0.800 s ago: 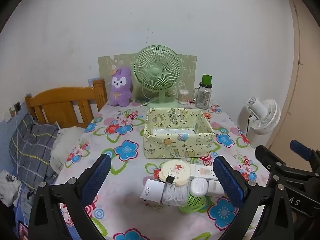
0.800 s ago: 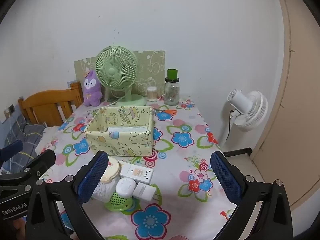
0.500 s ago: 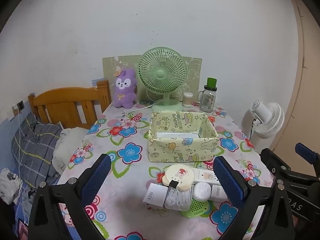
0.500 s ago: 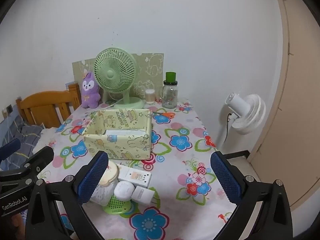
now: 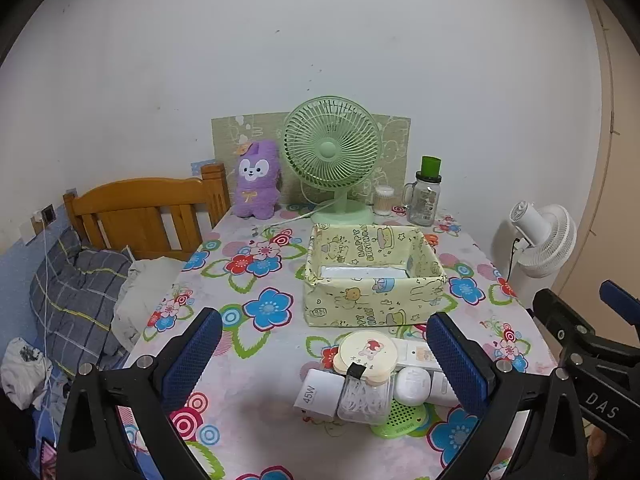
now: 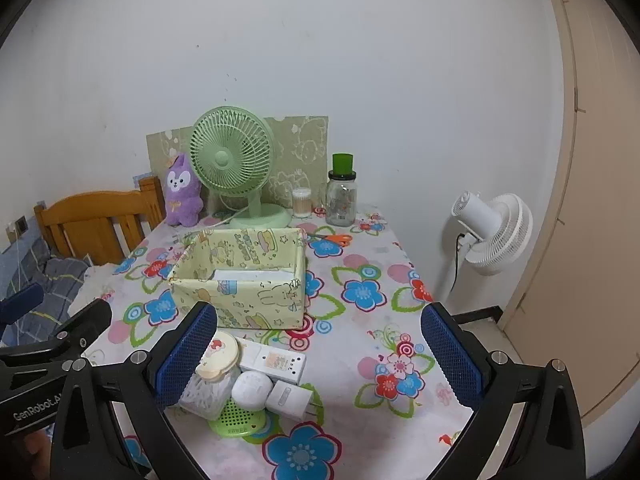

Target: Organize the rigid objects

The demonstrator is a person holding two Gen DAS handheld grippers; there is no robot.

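Presently both claws, left (image 5: 320, 354) and right (image 6: 316, 344), stand fully open and hold nothing, hovering over the near end of the table (image 5: 248, 380). The task's things sit in a tight cluster just in front of the box (image 5: 374, 280): a jar (image 5: 366, 380) with a round lid, a charger (image 5: 318, 394), a white case (image 5: 412, 386), a remote (image 6: 274, 362), a plug (image 6: 290, 396), and a green disc (image 6: 238, 420) beneath them. All look light, stiff and smooth, so likely slippery; the jar probably grips best across its clear body below the lid. The pieces touch, so a pad may nudge neighbours. The near table edge lies close behind the cluster; open cloth lies left and right of the box.
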